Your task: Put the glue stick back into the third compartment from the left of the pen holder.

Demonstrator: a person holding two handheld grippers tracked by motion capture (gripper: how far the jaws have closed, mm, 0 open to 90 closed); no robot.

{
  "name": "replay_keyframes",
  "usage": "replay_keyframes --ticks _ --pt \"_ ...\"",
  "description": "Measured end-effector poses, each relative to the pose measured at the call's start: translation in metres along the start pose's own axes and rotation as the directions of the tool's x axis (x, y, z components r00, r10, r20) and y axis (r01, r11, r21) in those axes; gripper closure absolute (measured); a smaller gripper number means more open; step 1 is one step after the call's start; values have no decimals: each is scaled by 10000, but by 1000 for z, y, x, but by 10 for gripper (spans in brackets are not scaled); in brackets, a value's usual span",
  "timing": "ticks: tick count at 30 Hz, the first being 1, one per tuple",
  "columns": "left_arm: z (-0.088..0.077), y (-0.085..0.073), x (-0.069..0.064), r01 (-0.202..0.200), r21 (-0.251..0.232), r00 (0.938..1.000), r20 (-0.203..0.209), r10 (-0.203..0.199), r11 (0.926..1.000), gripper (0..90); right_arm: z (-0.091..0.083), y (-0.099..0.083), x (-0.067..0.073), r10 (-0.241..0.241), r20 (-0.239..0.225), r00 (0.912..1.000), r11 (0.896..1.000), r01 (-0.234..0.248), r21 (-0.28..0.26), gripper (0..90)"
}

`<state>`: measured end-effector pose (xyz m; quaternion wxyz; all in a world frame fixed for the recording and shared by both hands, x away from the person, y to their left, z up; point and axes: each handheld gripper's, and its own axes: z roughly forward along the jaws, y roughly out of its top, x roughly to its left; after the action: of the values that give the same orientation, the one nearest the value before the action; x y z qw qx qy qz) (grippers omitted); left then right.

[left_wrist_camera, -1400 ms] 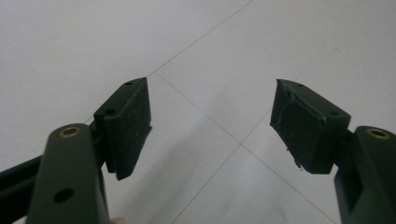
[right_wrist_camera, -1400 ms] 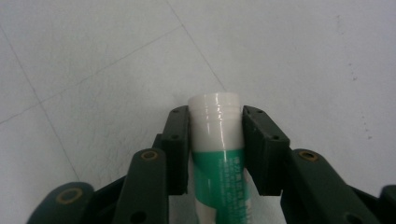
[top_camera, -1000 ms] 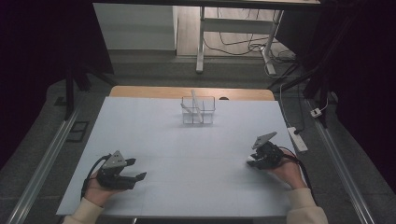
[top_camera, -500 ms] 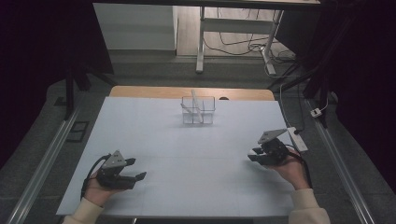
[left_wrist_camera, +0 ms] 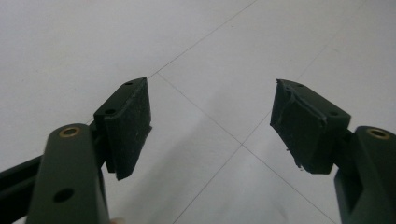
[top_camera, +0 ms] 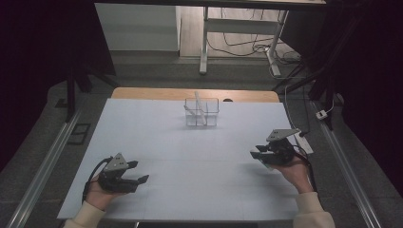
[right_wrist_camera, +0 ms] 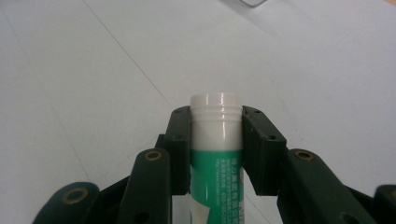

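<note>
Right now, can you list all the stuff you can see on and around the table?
Table: one, white top, centre.
Clear organizer box: one, see-through, far middle of the table, with white stick-like items inside.
Tube: one, white and green with a white cap, clamped between the right gripper's jaws.
White bar-shaped item: one, by the table's right edge.
Desk frame: one, white, on the floor beyond.
Left gripper: black, near left, open.
Right gripper: black, near right.

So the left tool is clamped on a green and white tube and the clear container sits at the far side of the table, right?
Not quite: the right tool holds the green and white tube, as the right gripper view shows. The left tool is open and holds nothing. The clear container does sit at the far side of the table.
</note>
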<state>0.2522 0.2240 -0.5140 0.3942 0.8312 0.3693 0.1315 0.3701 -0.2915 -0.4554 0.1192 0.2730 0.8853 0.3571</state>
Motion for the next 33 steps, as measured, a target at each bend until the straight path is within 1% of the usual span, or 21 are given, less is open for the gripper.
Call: replay_keyframes --ticks 8,11,13,16,22,24,27,31,33 --pt "0 0 0 -7 -6 10000 6 7 10000 292 -2 5 3 172 140 9998 9976 -162 -677 648" --pt "0 0 0 3 9 10000 9 -4 10000 292 -2 8 5 299 178 9994 9942 -279 -1038 648" --pt "0 0 0 -9 -7 10000 11 9 10000 292 -1 9 6 388 307 9988 9919 -347 -1219 648" --pt "0 0 0 -7 -22 10000 7 7 10000 292 -1 11 7 450 432 9981 9885 -382 -1464 648" --pt "0 0 0 12 -25 10000 9 -12 10000 292 -1 17 9 563 530 9970 9794 -448 -1970 648" --pt "0 0 0 14 -25 10000 11 -14 10000 292 0 21 10 590 613 9964 9758 -447 -2139 648" --pt "0 0 0 49 -49 10000 2 -49 10000 291 1 28 10 694 578 9959 9712 -542 -2321 647" --pt "-1 0 1 115 -89 9999 20 -115 9999 291 8 41 12 626 571 9964 9656 -460 -2558 647" --pt "-1 1 2 129 -129 9999 44 -128 9998 291 12 46 13 676 579 9960 9624 -498 -2669 647"
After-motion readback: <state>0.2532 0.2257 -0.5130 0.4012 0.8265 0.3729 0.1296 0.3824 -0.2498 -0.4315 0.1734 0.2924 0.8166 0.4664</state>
